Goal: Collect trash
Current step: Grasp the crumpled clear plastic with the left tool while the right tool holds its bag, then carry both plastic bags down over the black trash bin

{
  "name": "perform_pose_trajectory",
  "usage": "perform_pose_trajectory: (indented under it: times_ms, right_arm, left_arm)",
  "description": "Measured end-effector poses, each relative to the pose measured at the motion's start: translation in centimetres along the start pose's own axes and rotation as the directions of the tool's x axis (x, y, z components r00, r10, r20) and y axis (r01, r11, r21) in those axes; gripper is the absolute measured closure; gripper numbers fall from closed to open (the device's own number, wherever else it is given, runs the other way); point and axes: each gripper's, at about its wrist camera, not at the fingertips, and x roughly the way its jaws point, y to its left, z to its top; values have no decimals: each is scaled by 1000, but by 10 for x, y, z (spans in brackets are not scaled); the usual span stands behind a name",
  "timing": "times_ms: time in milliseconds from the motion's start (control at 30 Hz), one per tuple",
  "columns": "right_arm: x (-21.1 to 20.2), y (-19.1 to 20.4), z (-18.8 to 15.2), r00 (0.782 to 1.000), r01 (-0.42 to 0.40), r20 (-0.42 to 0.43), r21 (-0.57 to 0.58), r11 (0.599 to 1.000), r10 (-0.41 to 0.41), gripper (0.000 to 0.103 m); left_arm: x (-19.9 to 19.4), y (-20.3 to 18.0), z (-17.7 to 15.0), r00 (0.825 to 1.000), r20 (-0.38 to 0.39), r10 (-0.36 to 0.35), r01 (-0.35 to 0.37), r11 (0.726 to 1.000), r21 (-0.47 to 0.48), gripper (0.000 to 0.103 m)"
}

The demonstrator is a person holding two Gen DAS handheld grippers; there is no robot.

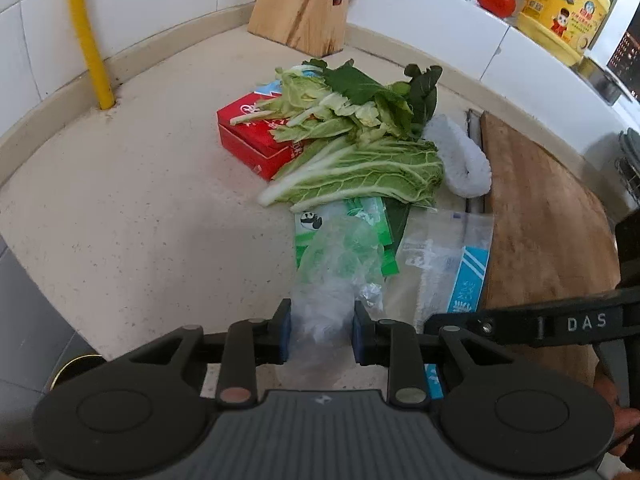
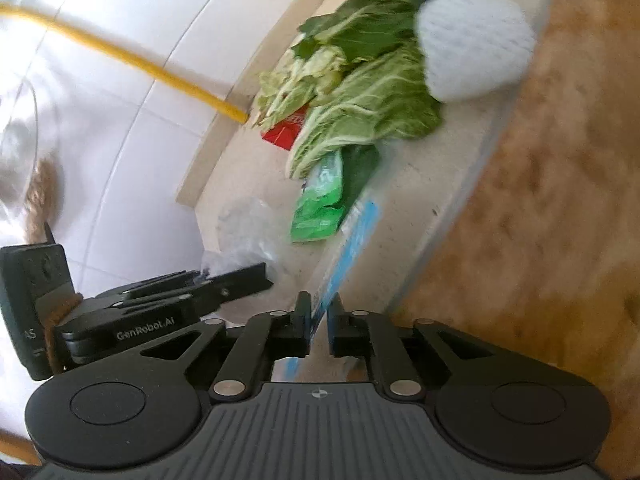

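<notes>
Crumpled clear plastic bag (image 1: pixel 332 280) sits low in the middle of the left wrist view, caught between the blue pads of the left gripper (image 1: pixel 321 330), whose jaws stand only a little apart and press on its sides. Behind it, toward the centre of the frame, the rest of the trash lies heaped on the speckled stone counter (image 1: pixel 120 200) — a green panda wrapper (image 1: pixel 308 222), a clear zip bag with a blue strip (image 1: pixel 452 260), cabbage leaves (image 1: pixel 360 168), a red carton (image 1: pixel 248 136) and a white foam net (image 1: pixel 460 160). A wooden cutting board (image 1: pixel 548 216) fills the right side, a knife block (image 1: pixel 304 4) the top. In the right wrist view, the right gripper (image 2: pixel 319 322) holds its jaws narrowly parted around the blue edge of the zip bag (image 2: pixel 352 240); whether the pads press on it cannot be told from this blurred frame.
</notes>
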Motion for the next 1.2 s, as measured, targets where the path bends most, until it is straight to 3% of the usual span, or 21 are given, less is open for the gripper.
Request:
perform_pose_trajectory:
  times_ms: [333,433,500,600,1200]
  right_arm:
    - [11,10,10,1000,5,3,-22,1000,-5,78]
    - [13,5,10,1000,13,15,-13,1000,-13,80]
    - [8,3,7,999,33,13,-11,999,-32,90]
    - [5,8,4,999,31,18,-16,999,-31,93]
    - [-9,79,9,994,7,104,-165,986,10,96]
  left_arm:
    - [15,-1,3,999,23,31,-33,998,51,71]
    - [14,0,2,999,23,39,-40,999,34,72]
    - [13,3,1,999,22,36,-36,999,7,75]
    - [6,6,-4,999,31,22,-21,999,-30,76]
    - [-64,19,-12,977,213,30,-11,996,-90,76]
